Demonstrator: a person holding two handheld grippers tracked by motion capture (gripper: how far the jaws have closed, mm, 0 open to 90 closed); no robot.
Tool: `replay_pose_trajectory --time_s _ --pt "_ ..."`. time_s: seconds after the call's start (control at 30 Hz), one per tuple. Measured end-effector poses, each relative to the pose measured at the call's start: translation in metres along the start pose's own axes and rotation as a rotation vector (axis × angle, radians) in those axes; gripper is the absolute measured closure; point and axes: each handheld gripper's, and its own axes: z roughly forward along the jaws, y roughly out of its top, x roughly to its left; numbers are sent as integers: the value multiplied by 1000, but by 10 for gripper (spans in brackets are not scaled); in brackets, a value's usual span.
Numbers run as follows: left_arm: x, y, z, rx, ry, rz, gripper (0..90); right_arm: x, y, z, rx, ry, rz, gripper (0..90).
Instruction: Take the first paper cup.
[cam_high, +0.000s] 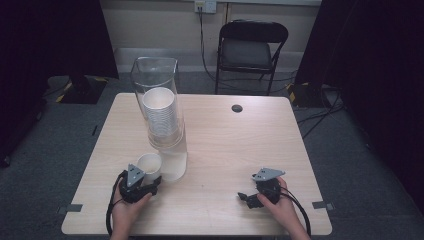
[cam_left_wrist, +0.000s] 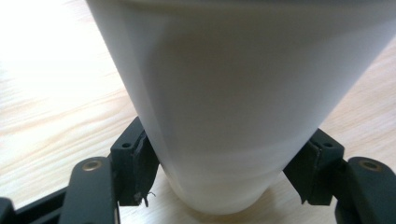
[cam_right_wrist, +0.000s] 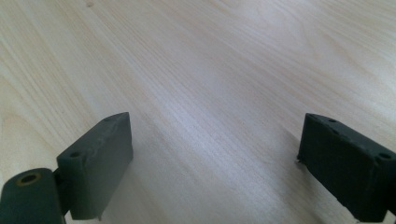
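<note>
A single white paper cup (cam_high: 149, 164) stands on the wooden table (cam_high: 225, 145) at the front left. My left gripper (cam_high: 150, 177) is shut on its lower part. In the left gripper view the cup (cam_left_wrist: 233, 102) is very close, with a black pad (cam_left_wrist: 140, 163) pressed on each side near its base. Right behind it rises a clear plastic cup holder (cam_high: 159, 80) with a stack of white cups (cam_high: 161, 116) inside. My right gripper (cam_high: 245, 197) rests at the front right, jaws pointing left. It is open (cam_right_wrist: 215, 163) over bare wood, with nothing between the jaws.
A round cable hole (cam_high: 237, 108) sits in the table's far middle. Beyond the table stands a black folding chair (cam_high: 252, 50), with cables on the grey floor and dark curtains on both sides.
</note>
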Motion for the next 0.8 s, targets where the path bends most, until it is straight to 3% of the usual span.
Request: replay_pose_trajectory --time_s 0.1,0.2,0.27,0.43,0.8 --pt "11 -3 -4 -9 27 -38 330 0 0 0 0 1 1 94" --pt "16 -4 -5 5 50 -43 329 0 0 0 0 0 0 95" --pt "24 -4 -4 10 75 -79 329 0 0 0 0 0 0 94" --pt "31 -3 -1 9 107 -103 326 0 0 0 0 0 0 94" --pt "42 2 9 55 129 -146 324 0 0 0 0 0 0 95"
